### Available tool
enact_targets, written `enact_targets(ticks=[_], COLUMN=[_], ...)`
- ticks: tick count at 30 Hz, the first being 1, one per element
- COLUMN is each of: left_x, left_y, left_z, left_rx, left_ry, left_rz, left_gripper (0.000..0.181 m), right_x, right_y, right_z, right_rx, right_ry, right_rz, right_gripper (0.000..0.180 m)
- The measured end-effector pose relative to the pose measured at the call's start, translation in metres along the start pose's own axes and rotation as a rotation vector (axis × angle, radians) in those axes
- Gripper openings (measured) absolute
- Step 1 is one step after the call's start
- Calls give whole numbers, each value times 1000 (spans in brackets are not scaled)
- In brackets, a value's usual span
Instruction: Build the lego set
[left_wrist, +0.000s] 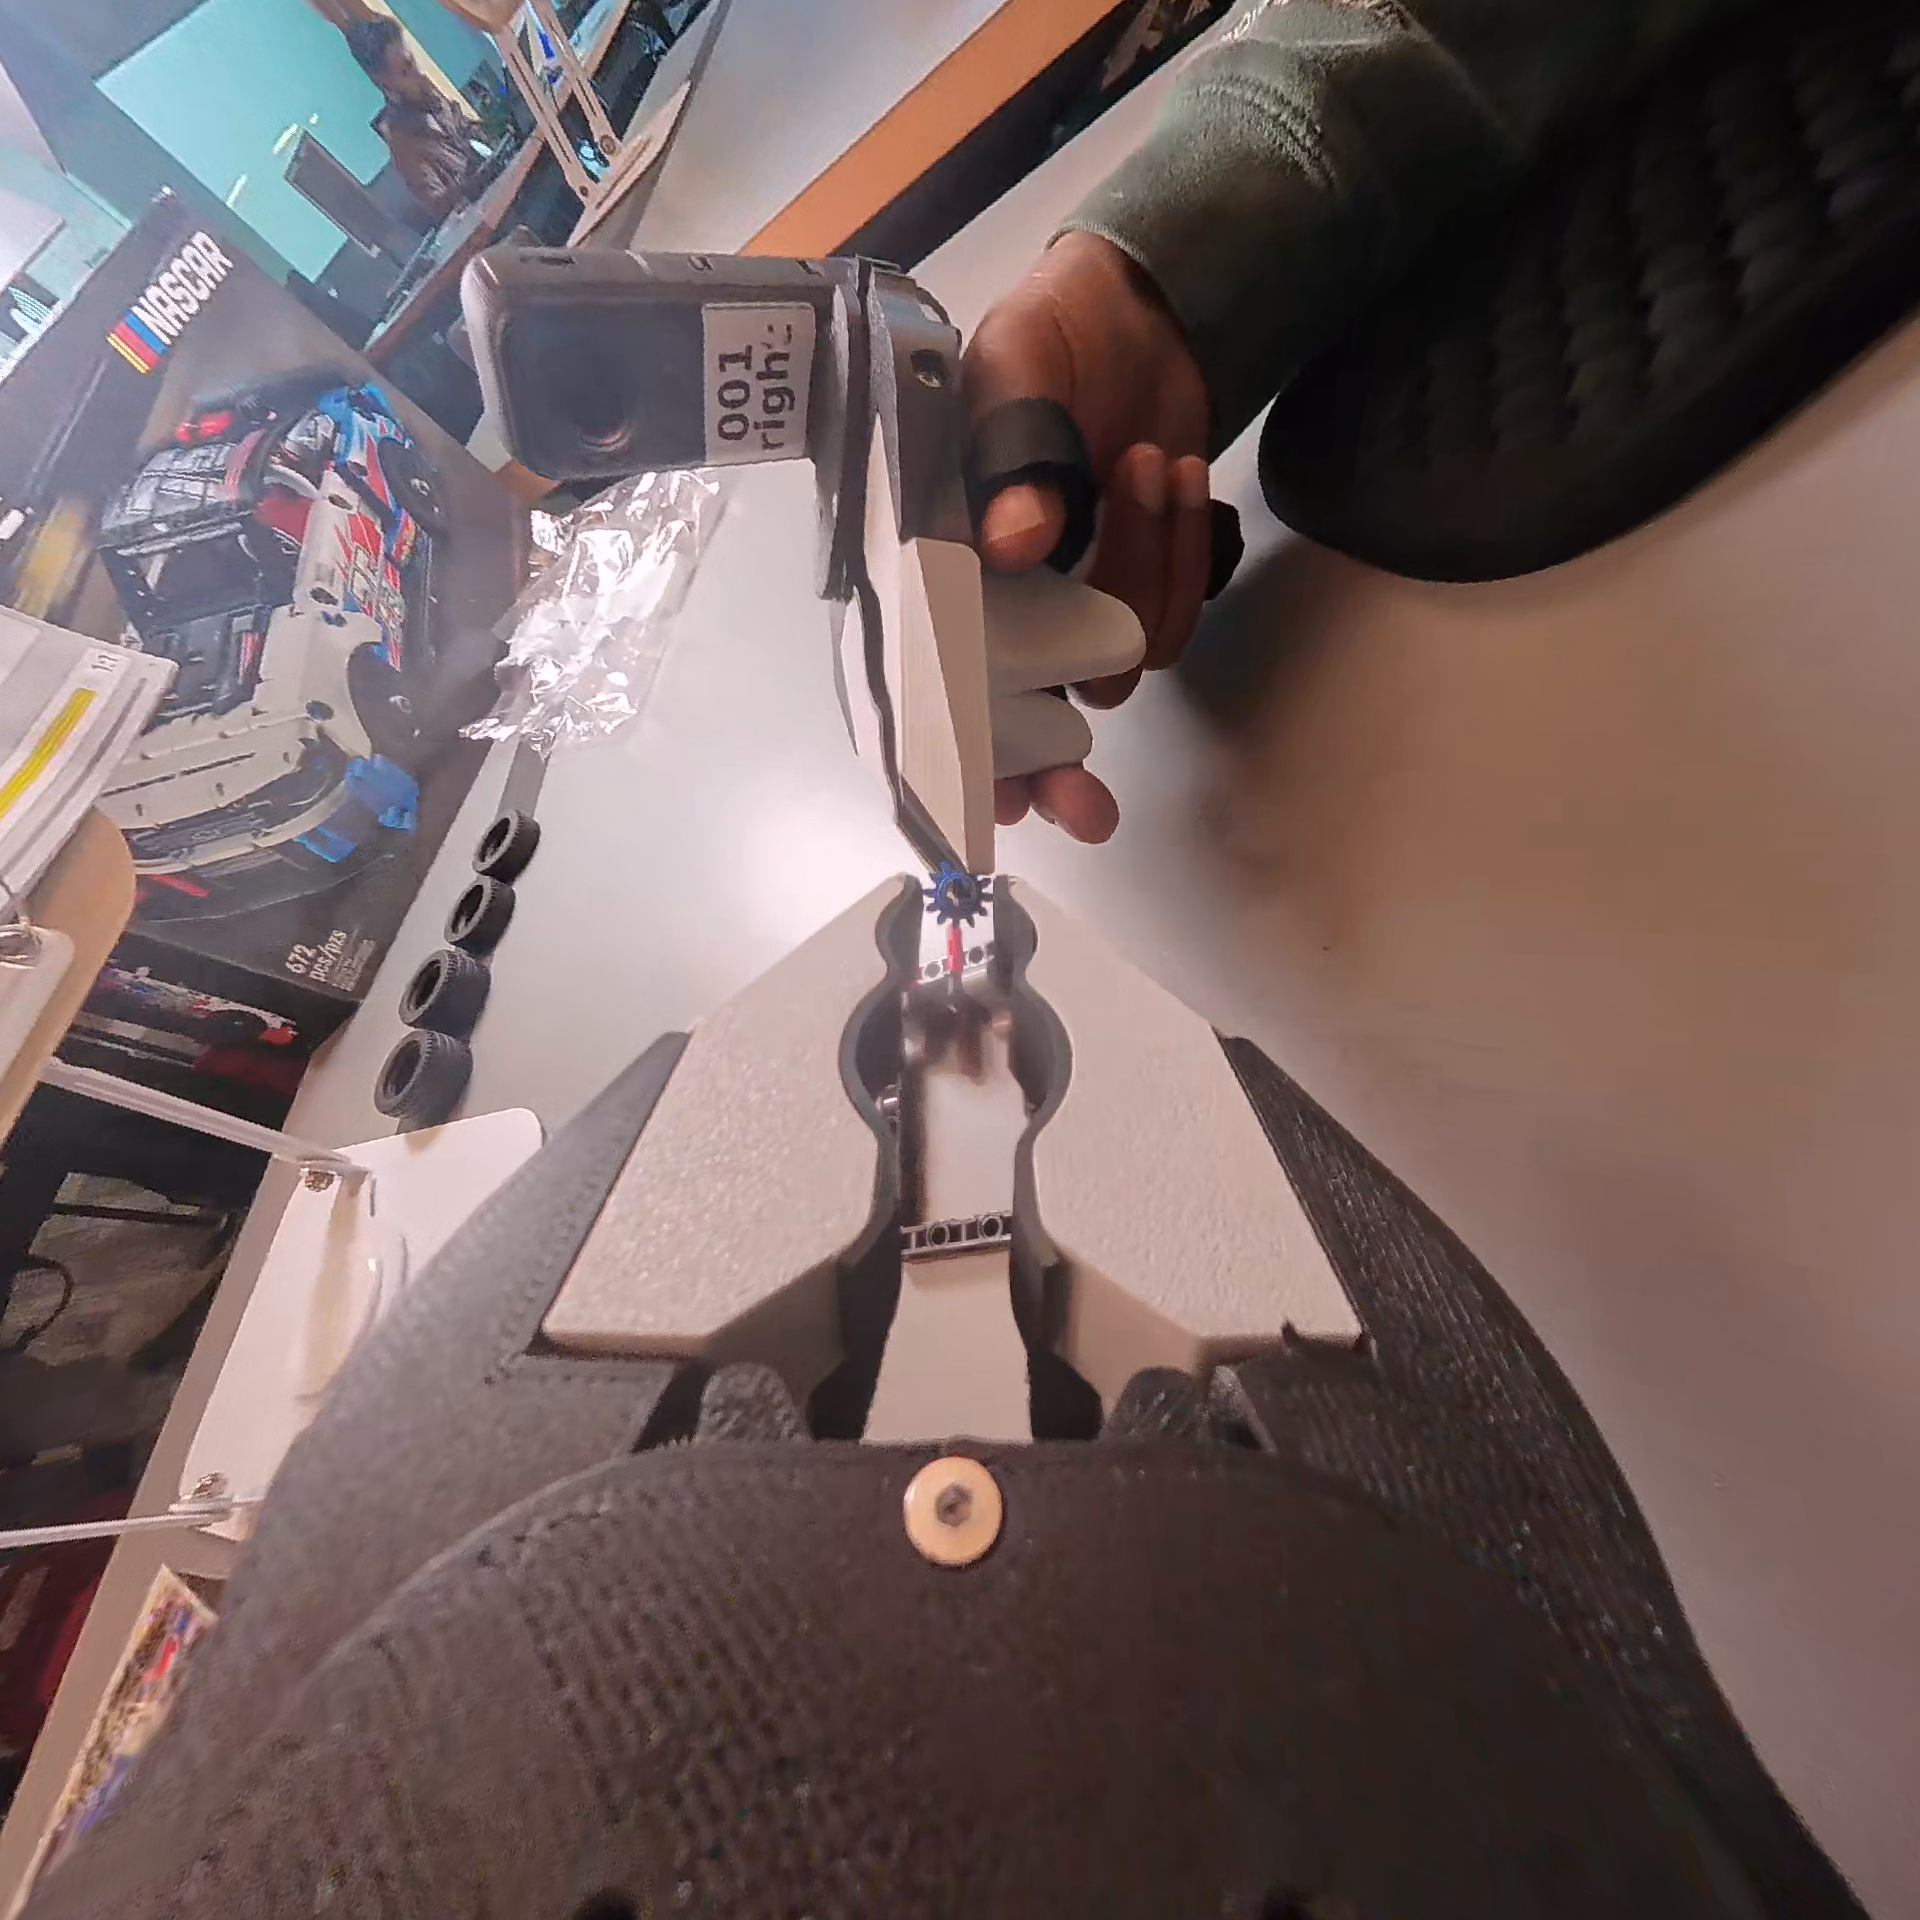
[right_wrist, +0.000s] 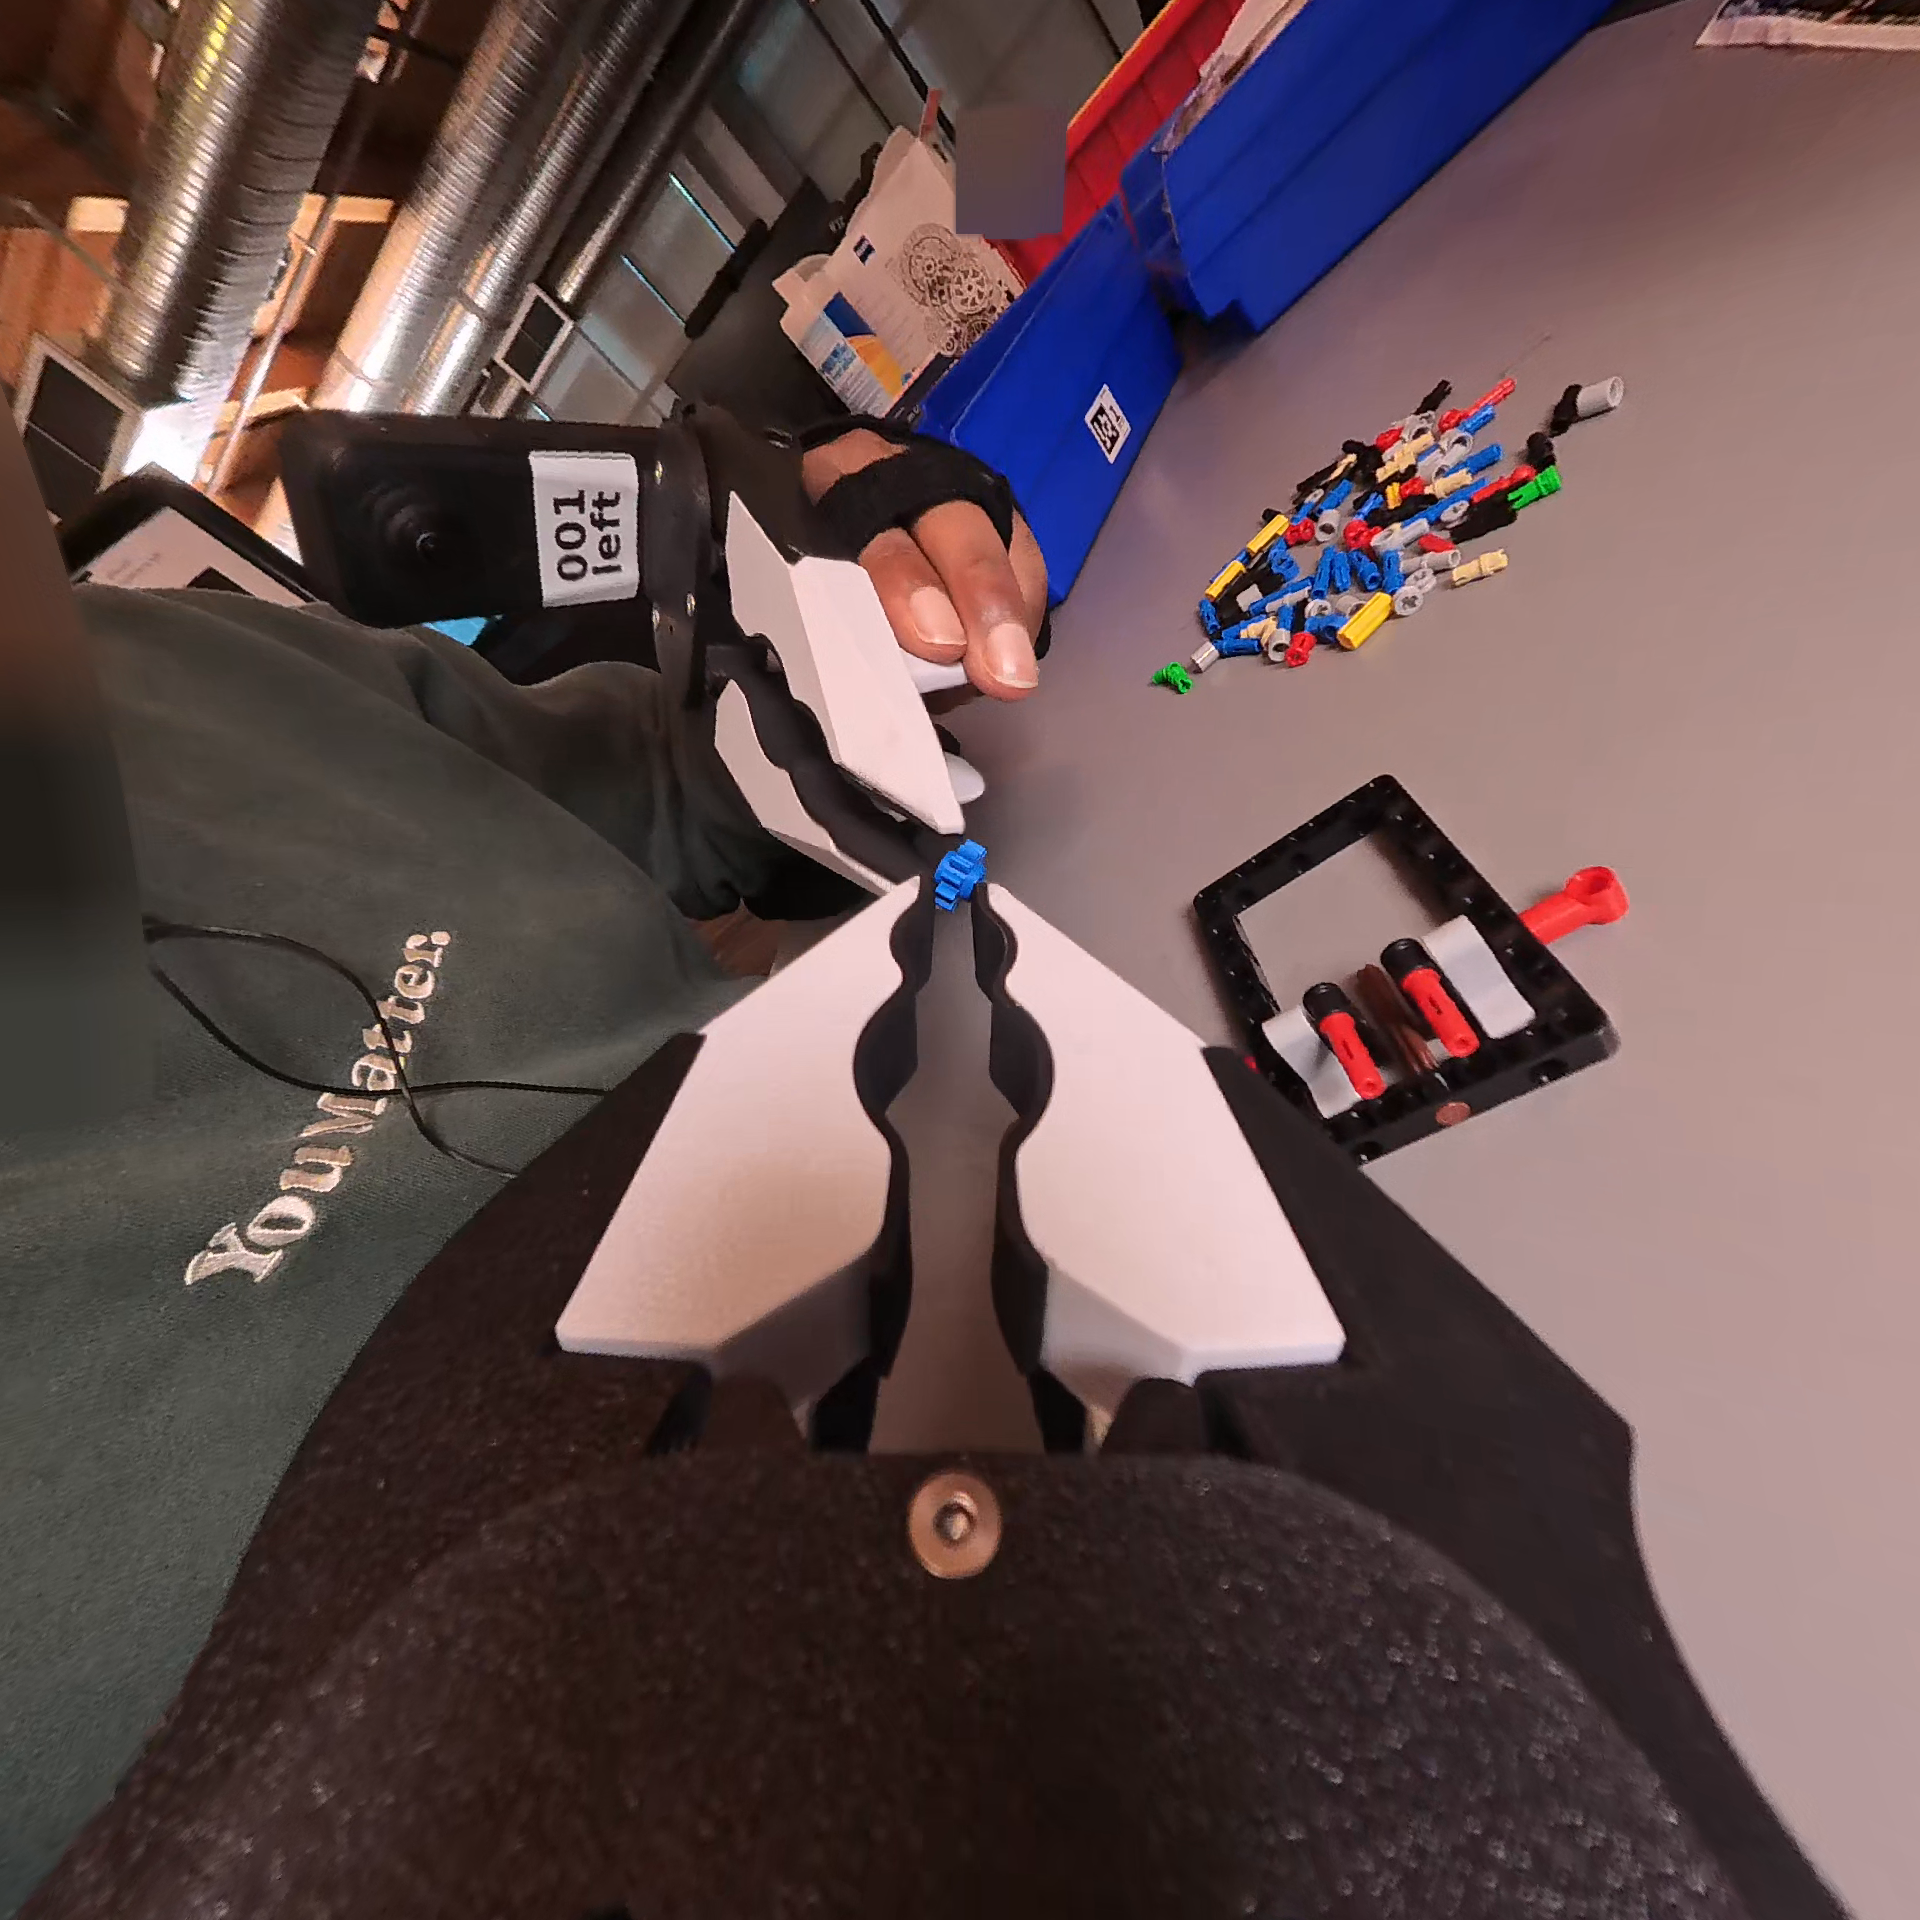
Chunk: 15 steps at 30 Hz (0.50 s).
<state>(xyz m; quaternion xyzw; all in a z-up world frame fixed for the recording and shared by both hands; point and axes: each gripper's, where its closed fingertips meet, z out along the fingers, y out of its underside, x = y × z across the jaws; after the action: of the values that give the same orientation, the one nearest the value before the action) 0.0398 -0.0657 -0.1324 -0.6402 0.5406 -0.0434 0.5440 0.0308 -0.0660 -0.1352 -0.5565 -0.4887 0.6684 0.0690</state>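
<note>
Left tongs (left_wrist: 961, 914) clamp a red axle (left_wrist: 953, 943). Right tongs (right_wrist: 951, 896) pinch the blue gear (right_wrist: 958, 875) at its tip, apparently meshed, above the tabletop (right_wrist: 1558, 1351); black frame (right_wrist: 1392, 966) nearby.

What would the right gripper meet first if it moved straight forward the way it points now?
Most likely the left gripper: its fingertips sit just beyond the blue gear that the right gripper pinches. Depth is hard to judge here.
</note>
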Motion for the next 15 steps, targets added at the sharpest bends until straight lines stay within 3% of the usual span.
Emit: enact_targets(ticks=[6,15], left_x=[10,12], left_y=[4,11], left_z=[-1,5], left_rx=[-9,-22], left_ry=[78,65], left_rz=[-65,-70], left_gripper=[11,12], right_x=[1,8], right_y=[9,15], right_z=[3,5], right_rx=[-46,-71], right_ry=[26,59], right_rz=[-9,27], right_gripper=[5,5])
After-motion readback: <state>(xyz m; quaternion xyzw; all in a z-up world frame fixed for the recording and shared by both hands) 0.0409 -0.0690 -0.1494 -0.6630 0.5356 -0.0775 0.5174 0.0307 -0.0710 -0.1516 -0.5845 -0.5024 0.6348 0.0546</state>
